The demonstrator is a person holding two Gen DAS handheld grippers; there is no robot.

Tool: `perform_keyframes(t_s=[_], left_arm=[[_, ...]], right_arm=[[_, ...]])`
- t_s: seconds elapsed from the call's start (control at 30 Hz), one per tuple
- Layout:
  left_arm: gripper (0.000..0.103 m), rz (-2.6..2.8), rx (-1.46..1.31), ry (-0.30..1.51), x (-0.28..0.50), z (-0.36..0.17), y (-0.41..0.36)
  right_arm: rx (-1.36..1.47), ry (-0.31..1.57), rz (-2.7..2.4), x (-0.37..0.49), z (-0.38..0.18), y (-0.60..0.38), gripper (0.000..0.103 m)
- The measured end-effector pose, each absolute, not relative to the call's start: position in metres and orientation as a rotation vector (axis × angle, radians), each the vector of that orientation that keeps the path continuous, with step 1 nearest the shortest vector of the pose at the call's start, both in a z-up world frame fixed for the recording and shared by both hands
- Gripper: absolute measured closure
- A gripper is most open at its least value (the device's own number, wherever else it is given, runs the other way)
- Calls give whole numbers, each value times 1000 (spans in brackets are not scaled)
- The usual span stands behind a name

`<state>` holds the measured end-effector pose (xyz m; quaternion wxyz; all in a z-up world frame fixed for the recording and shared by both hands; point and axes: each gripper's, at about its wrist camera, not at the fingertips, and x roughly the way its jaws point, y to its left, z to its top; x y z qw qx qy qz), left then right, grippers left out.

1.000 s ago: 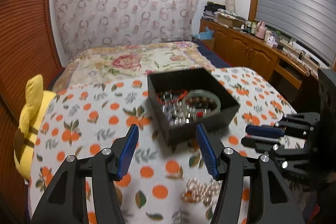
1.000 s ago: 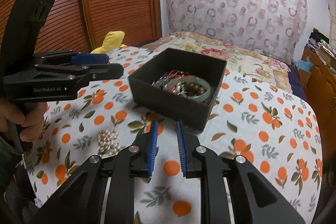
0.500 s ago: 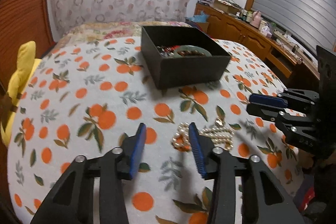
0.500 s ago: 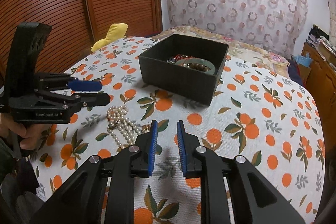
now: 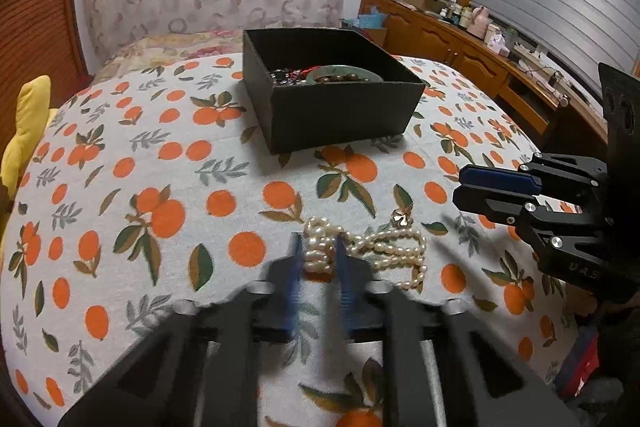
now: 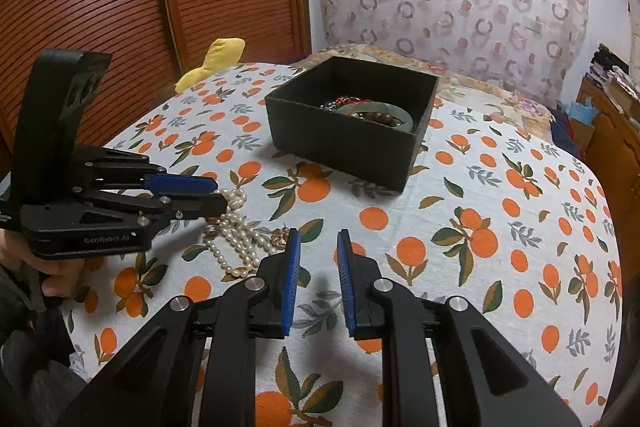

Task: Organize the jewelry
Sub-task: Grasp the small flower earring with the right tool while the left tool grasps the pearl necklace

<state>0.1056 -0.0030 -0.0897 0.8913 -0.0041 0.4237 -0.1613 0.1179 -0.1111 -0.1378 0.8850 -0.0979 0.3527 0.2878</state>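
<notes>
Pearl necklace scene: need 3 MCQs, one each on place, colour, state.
1. Where is the pearl necklace?
A. in the box
B. on the tablecloth, nearer the cameras than the box
C. on the cabinet

2. What colour is the box?
A. black
B. white
C. red

3. How does the left gripper stand to the necklace?
A. far off, above the box
B. jaws on either side of one end of the pearl bunch
C. holding the bangle

Key:
1 B: the pearls lie on the orange-print tablecloth, apart from the box.
2 A: all its walls are black in both views.
3 B: in the left wrist view the blue pads flank the pearls; motion blur hides whether they grip yet. The right gripper hangs beside, jaws slightly apart and empty.
</notes>
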Motion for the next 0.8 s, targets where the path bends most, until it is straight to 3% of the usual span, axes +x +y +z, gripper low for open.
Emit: perform_keyframes(t_s=[0.4,0.5,0.73,0.77,0.8], left_arm=[[95,-289,-57,821,93,-71,33],[95,-270,-49,790,89,-61,37],[95,-257,-52,737,84,-42,40],[95,-259,-55,727,84,-38,40],[95,-260,-54,720,83,-35,39]], right_arm=[[-246,791,645,128,-151,-83,82],[-269,800,654,129,-154,-74,70],[-335,815,645,130,-159,-62,70],[-339,815,648,130,-159,-62,72],[-338,816,653,130,-160,-61,87]])
